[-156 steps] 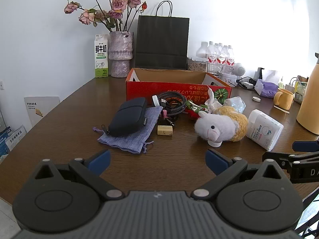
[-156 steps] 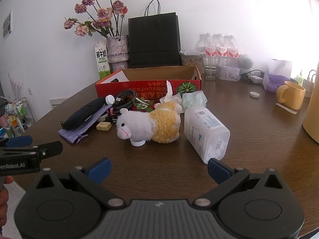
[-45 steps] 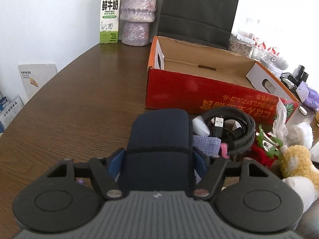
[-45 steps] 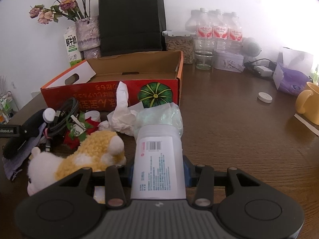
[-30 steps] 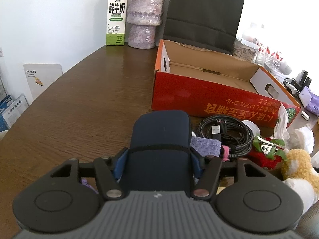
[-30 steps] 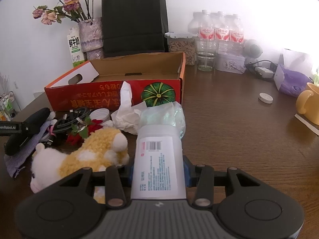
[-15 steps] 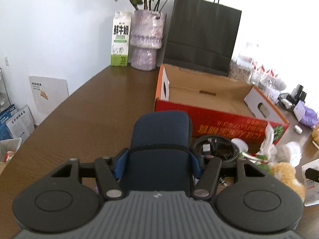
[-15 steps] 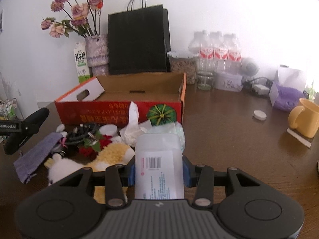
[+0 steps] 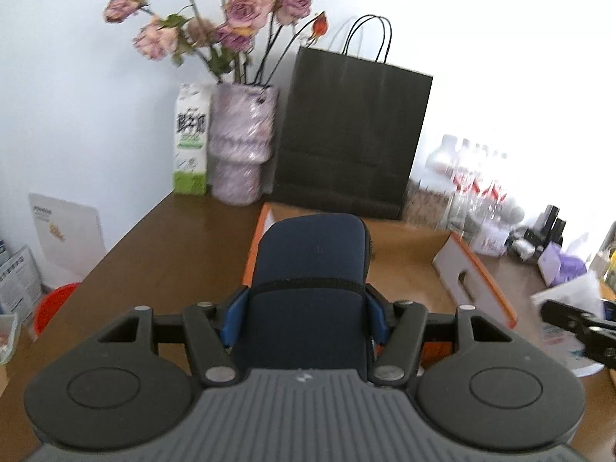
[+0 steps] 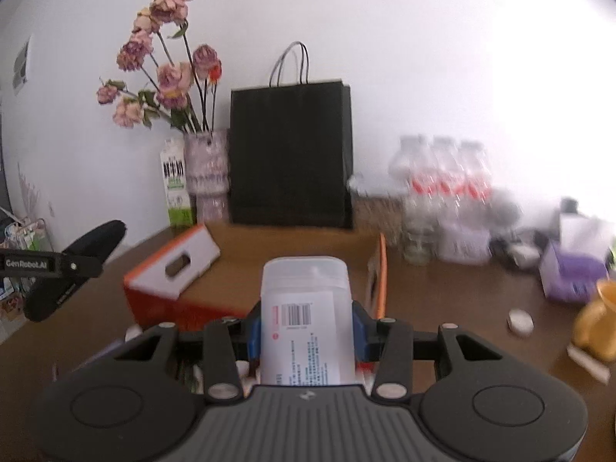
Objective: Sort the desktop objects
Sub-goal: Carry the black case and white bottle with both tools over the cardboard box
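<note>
Left tool (image 9: 306,317) clamps a soft, rounded navy pouch (image 9: 312,269), frame centre. Right tool (image 10: 306,333) grips a smooth white plastic bottle (image 10: 306,308) with a barcode label, above the cardboard box (image 10: 173,269).

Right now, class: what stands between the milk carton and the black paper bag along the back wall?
A purple vase of dried roses stands between the milk carton and the black paper bag. Both wrist views show it.

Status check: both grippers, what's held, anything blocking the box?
Left gripper shut on dark pouch. Right gripper shut on white container. Cardboard box ahead, unobstructed.
</note>
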Available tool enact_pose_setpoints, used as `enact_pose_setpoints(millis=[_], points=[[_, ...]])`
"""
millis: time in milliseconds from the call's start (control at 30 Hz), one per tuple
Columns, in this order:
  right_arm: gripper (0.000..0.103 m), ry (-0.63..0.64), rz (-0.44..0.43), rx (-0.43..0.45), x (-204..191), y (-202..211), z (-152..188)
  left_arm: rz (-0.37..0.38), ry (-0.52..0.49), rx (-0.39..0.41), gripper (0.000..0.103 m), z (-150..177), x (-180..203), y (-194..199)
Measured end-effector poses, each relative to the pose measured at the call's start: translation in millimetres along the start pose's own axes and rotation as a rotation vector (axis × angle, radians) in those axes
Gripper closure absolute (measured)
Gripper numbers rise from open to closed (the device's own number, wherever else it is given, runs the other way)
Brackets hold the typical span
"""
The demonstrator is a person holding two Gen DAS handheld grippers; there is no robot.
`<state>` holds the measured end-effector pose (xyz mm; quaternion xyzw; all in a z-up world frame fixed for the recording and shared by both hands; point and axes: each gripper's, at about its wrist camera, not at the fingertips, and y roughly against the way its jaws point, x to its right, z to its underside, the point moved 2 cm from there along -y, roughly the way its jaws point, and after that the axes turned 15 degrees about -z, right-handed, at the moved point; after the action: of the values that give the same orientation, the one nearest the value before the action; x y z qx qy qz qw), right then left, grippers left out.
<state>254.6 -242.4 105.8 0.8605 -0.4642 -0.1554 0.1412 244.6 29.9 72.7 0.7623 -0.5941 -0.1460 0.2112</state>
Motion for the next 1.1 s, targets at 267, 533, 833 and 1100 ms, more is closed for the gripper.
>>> enact_pose_setpoints(millis=[267, 533, 833, 1100], points=[[0.061, -0.005, 0.025, -0.057, 26.9, -94.6, -62.1, -0.018, -0.036, -0.033, 0.041, -61.5, 50.0, -65.6], [0.061, -0.043, 0.076, -0.207, 68.9, -191.4, -66.3, -0.116, -0.171, -0.142, 0.041, -67.8, 86.5, -155.7], [0.061, -0.11, 0.108, -0.369, 102.5, -260.7, -47.8, -0.197, -0.279, -0.274, 0.041, -43.7, 104.7, -225.1], [0.061, -0.085, 0.127, -0.433, 105.2, -273.7, -33.1, -0.243, -0.318, -0.339, 0.041, -30.7, 104.5, -240.5]])
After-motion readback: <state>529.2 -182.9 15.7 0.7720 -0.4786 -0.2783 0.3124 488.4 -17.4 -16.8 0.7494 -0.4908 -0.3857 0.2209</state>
